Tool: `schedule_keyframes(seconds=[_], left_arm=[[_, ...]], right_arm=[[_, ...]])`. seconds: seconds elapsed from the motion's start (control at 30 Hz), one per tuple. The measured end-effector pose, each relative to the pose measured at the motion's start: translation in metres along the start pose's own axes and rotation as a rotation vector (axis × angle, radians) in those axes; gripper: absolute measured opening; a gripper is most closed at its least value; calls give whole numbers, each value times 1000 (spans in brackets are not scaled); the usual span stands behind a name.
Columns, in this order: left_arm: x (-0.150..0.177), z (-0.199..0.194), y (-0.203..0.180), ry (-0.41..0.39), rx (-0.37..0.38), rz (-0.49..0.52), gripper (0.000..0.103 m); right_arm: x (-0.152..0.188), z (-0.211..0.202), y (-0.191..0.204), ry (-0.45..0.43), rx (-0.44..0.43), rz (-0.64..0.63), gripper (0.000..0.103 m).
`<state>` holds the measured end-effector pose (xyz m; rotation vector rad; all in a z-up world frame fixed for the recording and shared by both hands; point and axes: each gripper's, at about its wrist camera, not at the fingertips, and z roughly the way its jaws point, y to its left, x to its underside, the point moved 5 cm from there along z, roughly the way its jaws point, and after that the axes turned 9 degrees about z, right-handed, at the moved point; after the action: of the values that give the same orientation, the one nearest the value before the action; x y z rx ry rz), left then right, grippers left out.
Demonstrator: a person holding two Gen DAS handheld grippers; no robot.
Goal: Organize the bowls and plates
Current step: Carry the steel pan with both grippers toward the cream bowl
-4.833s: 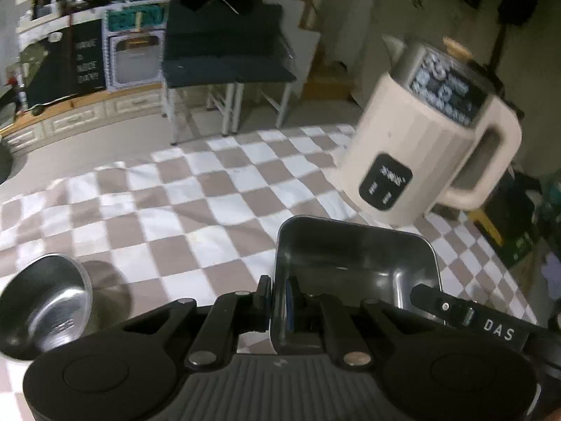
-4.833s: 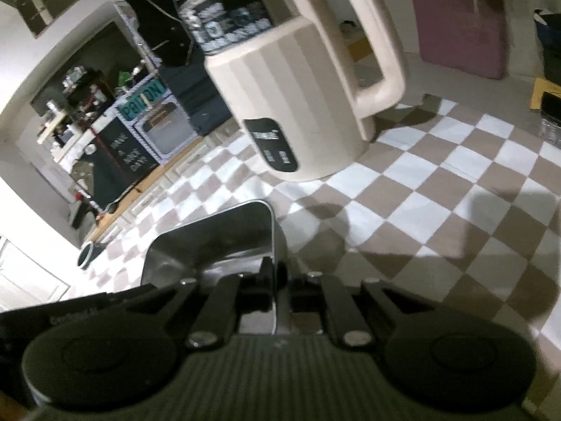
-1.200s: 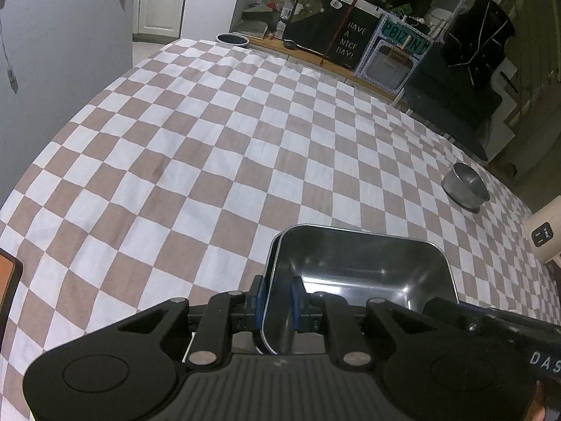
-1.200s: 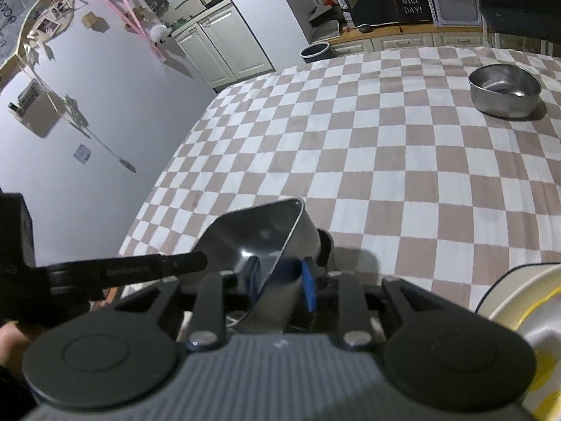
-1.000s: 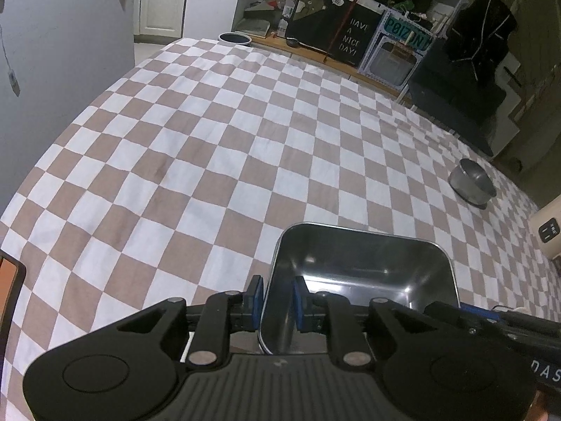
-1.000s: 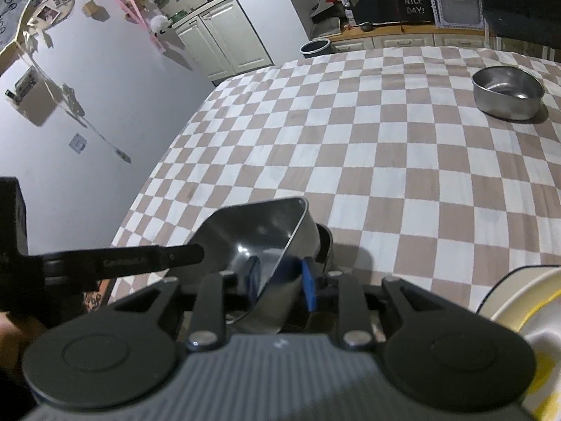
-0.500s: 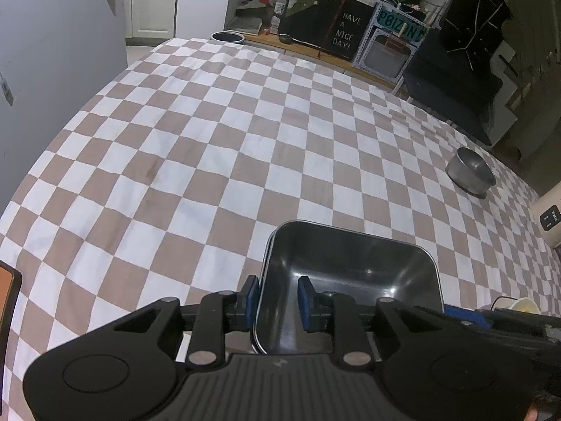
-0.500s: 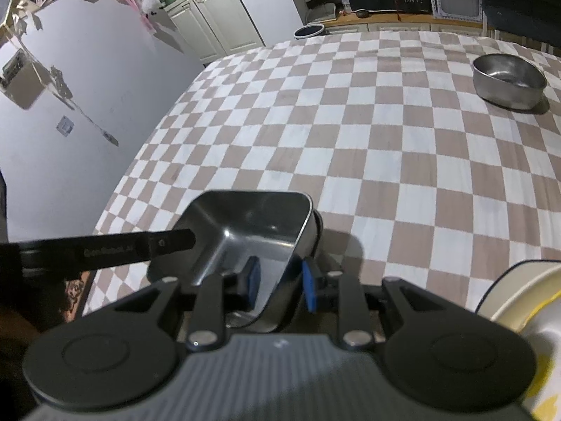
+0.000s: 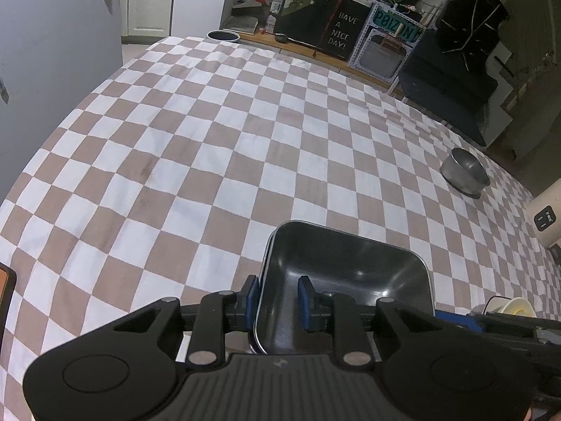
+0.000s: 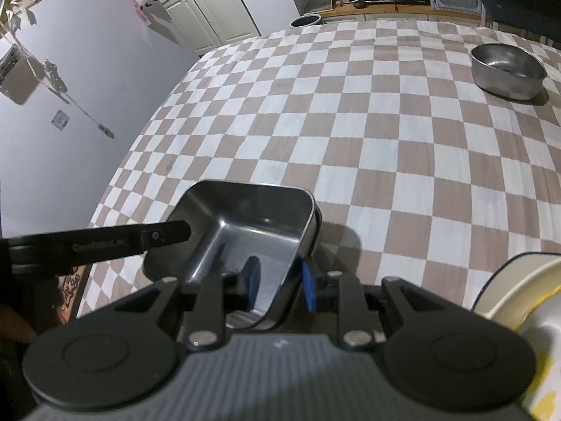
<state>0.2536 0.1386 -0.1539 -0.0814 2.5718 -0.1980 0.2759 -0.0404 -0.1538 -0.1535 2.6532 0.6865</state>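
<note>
Seemed to be finishing the set-down of the square steel pan, which rested flat on the checkered surface. Straddled its left wall with the left gripper: jaws narrow but slack, outer pad at the wall, inner pad standing clear inside. Straddled the opposite wall with the right gripper, jaws narrow too; could not tell whether pinching or merely around it. Called next, probably, for lifting both clear of the rim, then reaching toward the round steel bowl, well ahead and rightward of the jaws.

Left claw and right claw both angle downward, blue pads apart.
</note>
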Motion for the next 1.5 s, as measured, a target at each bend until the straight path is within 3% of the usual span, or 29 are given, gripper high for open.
schedule_keyframes(seconds=[0.7, 1.0, 1.13, 1.2, 1.33, 1.5], left_arm=[[2, 2, 3, 15, -16, 8, 25], [7, 8, 8, 66, -60, 24, 27], [5, 4, 11, 47, -63, 18, 24], [2, -1, 12, 21, -49, 7, 16], [2, -1, 10, 22, -42, 20, 11], [5, 5, 7, 56, -55, 49, 10]], right_arm=[[4, 1, 0, 26, -17, 23, 33], [5, -1, -4, 33, -8, 24, 34], [5, -1, -3, 30, -9, 19, 34], [5, -1, -3, 27, -12, 18, 33], [6, -2, 0, 29, -12, 2, 19], [7, -1, 0, 25, 2, -16, 15]])
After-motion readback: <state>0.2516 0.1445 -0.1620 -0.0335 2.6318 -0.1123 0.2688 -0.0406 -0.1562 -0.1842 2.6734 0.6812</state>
